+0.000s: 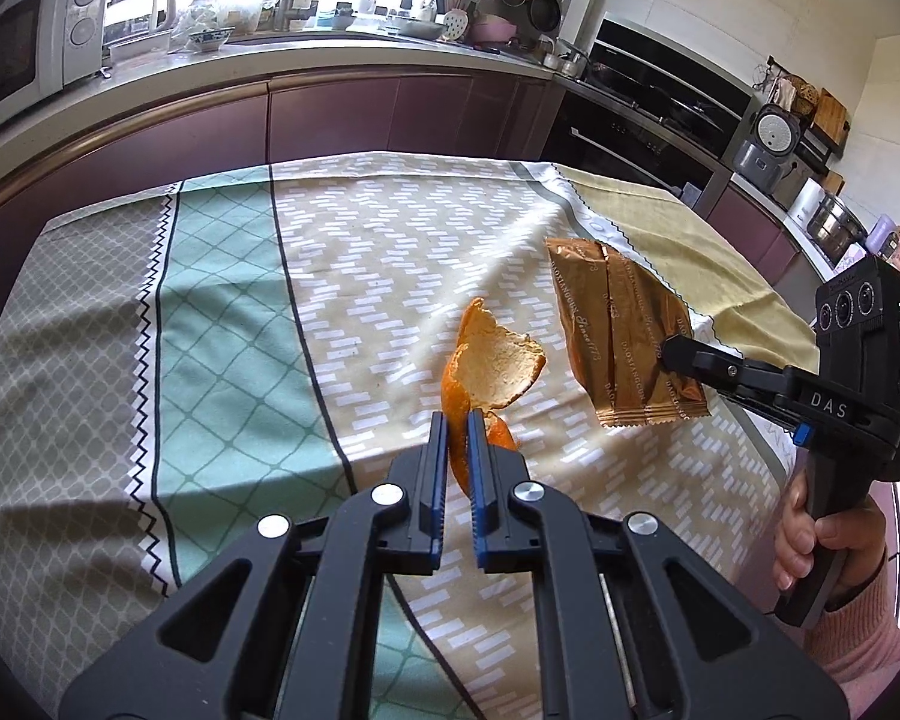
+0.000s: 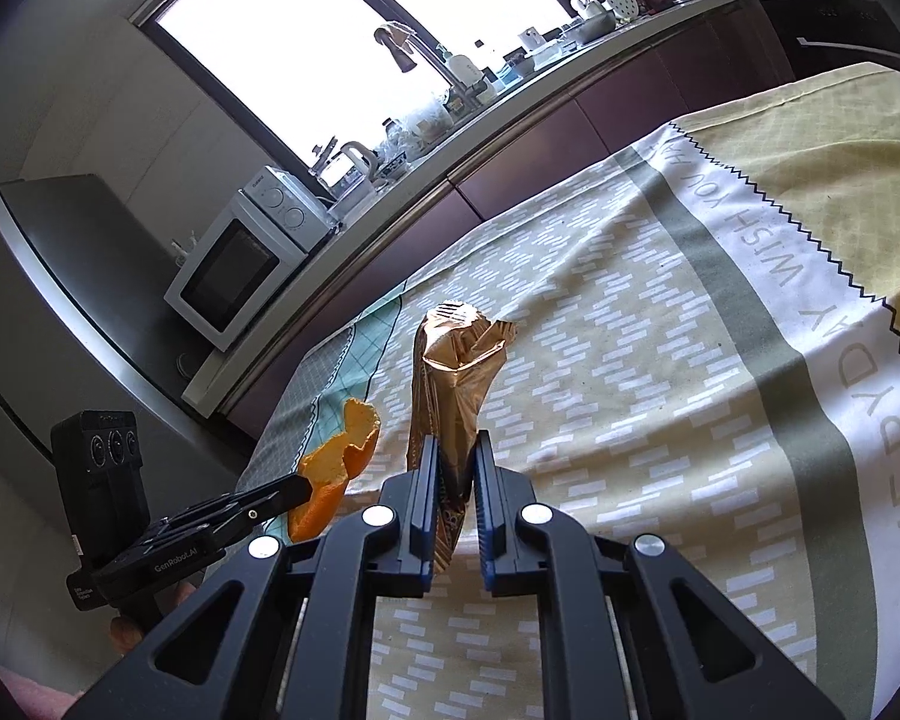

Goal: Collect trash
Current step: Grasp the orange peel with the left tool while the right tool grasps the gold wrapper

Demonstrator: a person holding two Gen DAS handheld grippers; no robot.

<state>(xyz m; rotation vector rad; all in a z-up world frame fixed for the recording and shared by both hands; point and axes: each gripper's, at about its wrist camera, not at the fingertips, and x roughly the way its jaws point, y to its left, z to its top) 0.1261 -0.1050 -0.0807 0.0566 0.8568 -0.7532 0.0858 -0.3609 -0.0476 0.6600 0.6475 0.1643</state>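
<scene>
Orange peel (image 1: 491, 369) was clamped in the left gripper (image 1: 457, 429), whose jaws were closed on the lower strip of the rind, with the broad curled flap standing free above them. The peel was held clear of the tablecloth (image 1: 222, 324) that covered the bench, above the beige brick-patterned band. Judged from its curl and ragged edge, the peel was light, leathery and semi-stiff; it would probably tear if pinched at a thin edge, so the thick lower strip was the sound place to take hold.

The gold foil wrapper (image 1: 624, 330) hung just to the right of the peel, not touching it. The right gripper (image 2: 455, 468) had its jaws closed on the wrapper near its lower sealed end; in the right wrist view the wrapper (image 2: 456, 372) rose upright from between them, crumpled at the top. The wrapper appeared empty, very light, thin and slick. As a judgement, foil film of this kind could slip from smooth pads under a sideways pull, and a grip across the crimped seam, where the layers are doubled, would hold best.

No bin was visible in either view, so the drop point could not be determined.
</scene>
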